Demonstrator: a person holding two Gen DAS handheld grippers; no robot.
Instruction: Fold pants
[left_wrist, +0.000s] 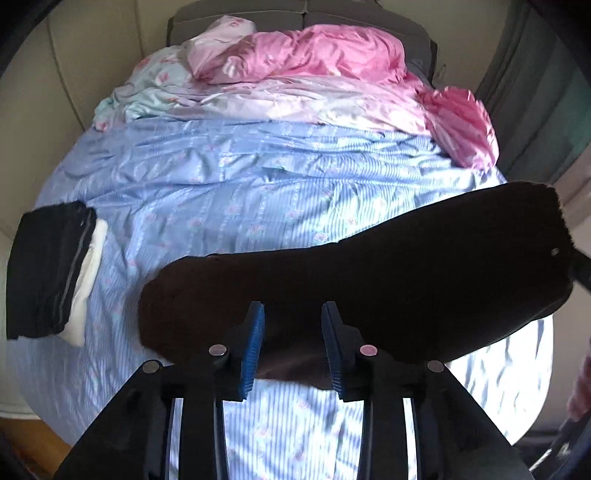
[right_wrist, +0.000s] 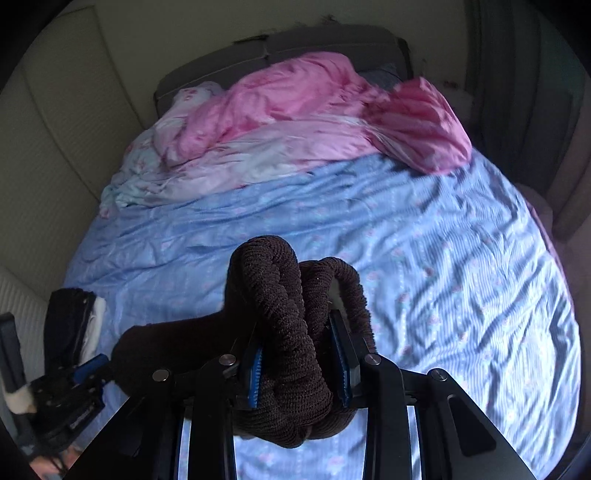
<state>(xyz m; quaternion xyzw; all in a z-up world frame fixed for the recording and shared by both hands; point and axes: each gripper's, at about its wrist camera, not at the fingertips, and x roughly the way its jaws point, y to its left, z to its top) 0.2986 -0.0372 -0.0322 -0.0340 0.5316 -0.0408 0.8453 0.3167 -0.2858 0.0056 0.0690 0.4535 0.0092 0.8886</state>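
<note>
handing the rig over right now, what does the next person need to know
Right gripper: shut on a bunched end of the dark brown pants.
Left gripper: open, jaws on either side of the pants' near edge, not clamped.
Pants lie in a long strip across the blue bedsheet. A stack of folded clothes sits to the left.
Left: finish folding, add to stack.

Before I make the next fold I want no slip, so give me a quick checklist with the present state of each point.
1. Right gripper shut on the pants: ok, bunched fabric fills the jaws.
2. Left gripper holding the pants: not ok, its jaws stand open with the fabric edge between them.
3. Pants spread flat between the grippers: ok in the left view.
4. Room on the blue sheet beyond the pants: ok.
5. Folded stack apart from the pants: ok.
</note>
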